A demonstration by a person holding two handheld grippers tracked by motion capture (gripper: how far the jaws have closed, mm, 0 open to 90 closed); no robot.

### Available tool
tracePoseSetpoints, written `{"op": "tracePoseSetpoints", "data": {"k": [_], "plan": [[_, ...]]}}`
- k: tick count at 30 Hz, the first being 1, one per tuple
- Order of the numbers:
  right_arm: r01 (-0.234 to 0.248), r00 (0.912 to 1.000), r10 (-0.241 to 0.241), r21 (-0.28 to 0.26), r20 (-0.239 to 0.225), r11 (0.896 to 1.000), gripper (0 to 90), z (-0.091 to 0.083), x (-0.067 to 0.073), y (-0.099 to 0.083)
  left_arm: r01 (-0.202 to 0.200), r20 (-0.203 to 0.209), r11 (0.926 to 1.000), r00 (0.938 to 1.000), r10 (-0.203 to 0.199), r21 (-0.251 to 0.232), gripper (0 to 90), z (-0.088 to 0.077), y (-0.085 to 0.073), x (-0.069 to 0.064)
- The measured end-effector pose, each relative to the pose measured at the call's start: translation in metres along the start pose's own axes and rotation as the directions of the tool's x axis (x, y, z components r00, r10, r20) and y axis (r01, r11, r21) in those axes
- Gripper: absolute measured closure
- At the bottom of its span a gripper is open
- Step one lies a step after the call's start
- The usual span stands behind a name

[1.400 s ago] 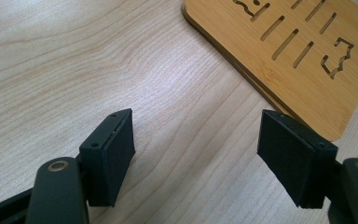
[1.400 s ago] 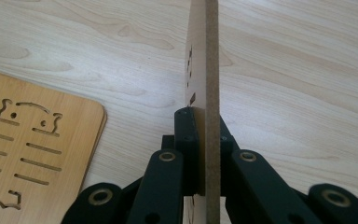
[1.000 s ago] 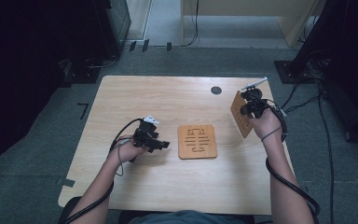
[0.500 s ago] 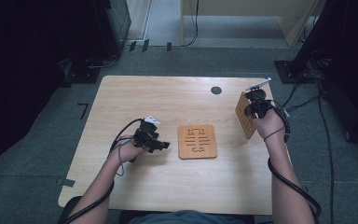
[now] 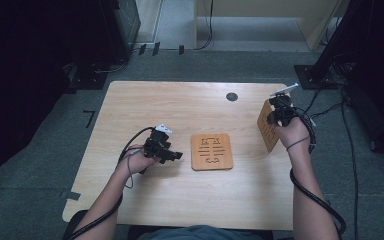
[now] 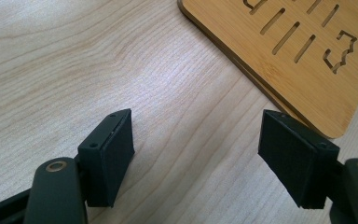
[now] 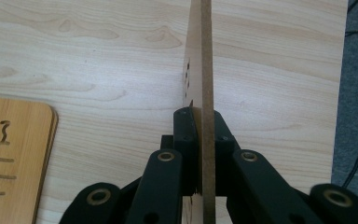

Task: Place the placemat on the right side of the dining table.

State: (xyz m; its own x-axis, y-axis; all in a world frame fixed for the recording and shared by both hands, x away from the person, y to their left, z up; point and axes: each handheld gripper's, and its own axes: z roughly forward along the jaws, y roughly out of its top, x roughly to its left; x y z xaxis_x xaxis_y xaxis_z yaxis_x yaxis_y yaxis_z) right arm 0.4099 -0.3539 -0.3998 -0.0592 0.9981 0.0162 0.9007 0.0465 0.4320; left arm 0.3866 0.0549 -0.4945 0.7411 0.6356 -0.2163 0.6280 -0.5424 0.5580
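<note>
Pale wood table [image 5: 180,105] under me, grey carpet around it, dark racks upper left of the high view. Two bamboo boards: one [image 5: 211,151] flat at centre, slots and shapes cut through; the other [image 5: 267,126] I pinch upright at right in my right gripper [image 7: 200,149]. My left gripper [image 6: 196,149] stands spread just left of centre.

Wooden table [image 5: 180,105], grey carpet floor [image 5: 40,150]
</note>
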Motion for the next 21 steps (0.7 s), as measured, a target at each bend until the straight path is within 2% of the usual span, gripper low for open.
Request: {"op": "tracePoseSetpoints", "data": {"k": [5,10,21], "plan": [[-0.019,0.9998,0.019,0.004,-0.007,1.000,86.3,-0.001,-0.003,0.001,-0.001,0.000,1.0000,1.0000,0.001,0.000,25.5,0.000,0.000,0.000],[-0.014,0.9999,0.014,-0.008,-0.008,1.000,85.3,-0.004,-0.006,0.001,0.001,0.000,1.0000,1.0000,-0.001,-0.001,25.5,0.000,0.000,0.000],[-0.036,0.9990,0.035,-0.018,-0.028,0.999,84.6,-0.014,-0.016,0.001,0.004,-0.002,1.0000,1.0000,-0.004,-0.002,25.5,-0.001,0.000,0.001]]}}
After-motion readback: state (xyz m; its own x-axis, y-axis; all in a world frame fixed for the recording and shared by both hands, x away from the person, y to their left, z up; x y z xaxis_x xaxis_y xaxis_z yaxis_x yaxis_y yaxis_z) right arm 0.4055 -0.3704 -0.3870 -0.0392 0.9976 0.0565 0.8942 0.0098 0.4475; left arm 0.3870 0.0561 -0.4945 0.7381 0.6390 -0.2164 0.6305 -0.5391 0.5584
